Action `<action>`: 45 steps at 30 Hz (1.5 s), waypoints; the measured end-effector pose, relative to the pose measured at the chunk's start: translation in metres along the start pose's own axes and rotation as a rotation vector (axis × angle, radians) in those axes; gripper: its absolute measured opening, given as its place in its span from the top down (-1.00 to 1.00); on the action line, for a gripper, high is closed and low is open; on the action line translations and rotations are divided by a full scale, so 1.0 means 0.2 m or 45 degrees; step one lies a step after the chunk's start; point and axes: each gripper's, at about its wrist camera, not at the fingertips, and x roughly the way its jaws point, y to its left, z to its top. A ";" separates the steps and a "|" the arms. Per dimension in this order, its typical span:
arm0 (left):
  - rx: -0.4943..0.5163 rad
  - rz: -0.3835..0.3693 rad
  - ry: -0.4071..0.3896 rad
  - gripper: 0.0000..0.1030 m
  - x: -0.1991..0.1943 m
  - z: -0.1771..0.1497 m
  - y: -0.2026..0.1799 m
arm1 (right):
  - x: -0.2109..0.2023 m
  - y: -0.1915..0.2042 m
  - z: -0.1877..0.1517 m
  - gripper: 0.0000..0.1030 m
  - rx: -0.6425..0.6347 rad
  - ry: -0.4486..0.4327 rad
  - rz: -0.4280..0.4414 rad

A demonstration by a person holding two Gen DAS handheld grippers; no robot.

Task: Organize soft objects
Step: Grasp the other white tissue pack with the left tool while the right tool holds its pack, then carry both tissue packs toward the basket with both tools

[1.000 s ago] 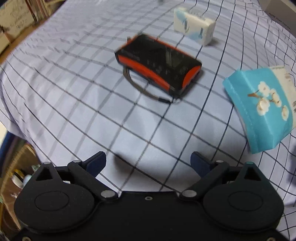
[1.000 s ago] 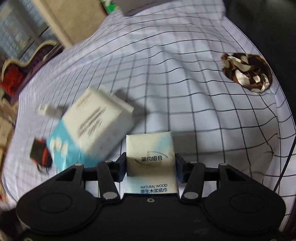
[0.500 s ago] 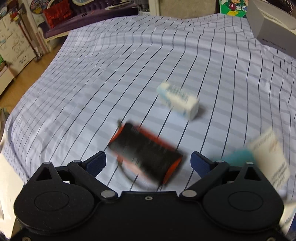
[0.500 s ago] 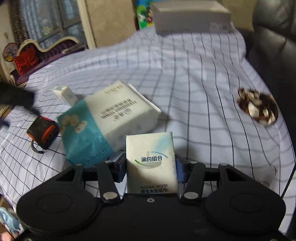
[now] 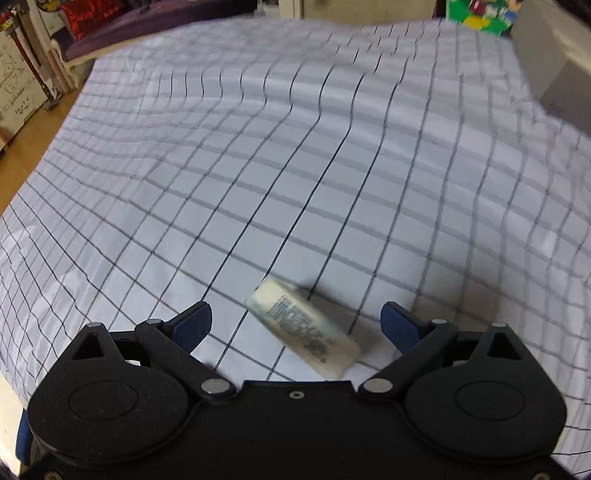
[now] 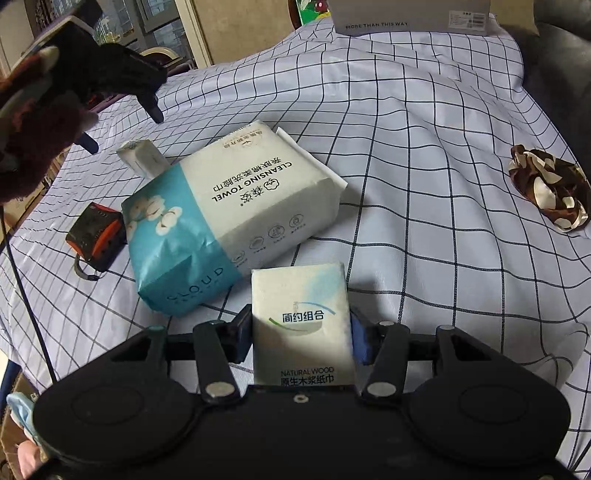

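Note:
My right gripper (image 6: 299, 334) is shut on a small white tissue pack (image 6: 301, 321) printed "NATURAL WOOD", held just above the checked cloth. A large teal-and-white cleansing towel pack (image 6: 232, 218) lies right in front of it. A small white tissue pack (image 5: 303, 326) lies between the wide-open fingers of my left gripper (image 5: 295, 321), below them on the cloth; it also shows in the right wrist view (image 6: 142, 157), behind the towel pack. The left gripper itself appears in the right wrist view (image 6: 122, 118), hovering above that pack.
A black and orange device (image 6: 98, 236) with a wrist strap lies left of the towel pack. A brown and white patterned cloth bundle (image 6: 546, 186) lies at the right. A grey cardboard box (image 6: 410, 16) stands at the far edge. The bed's edge drops off at left.
My left gripper has moved forward past the black and orange device and now hangs over the small white pack. My right gripper has tilted up and drawn back, still gripping its pack.

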 end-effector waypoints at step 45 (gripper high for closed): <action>0.016 0.083 -0.016 -0.48 0.21 -0.04 0.42 | 0.04 0.02 0.01 0.00 -0.029 0.046 0.002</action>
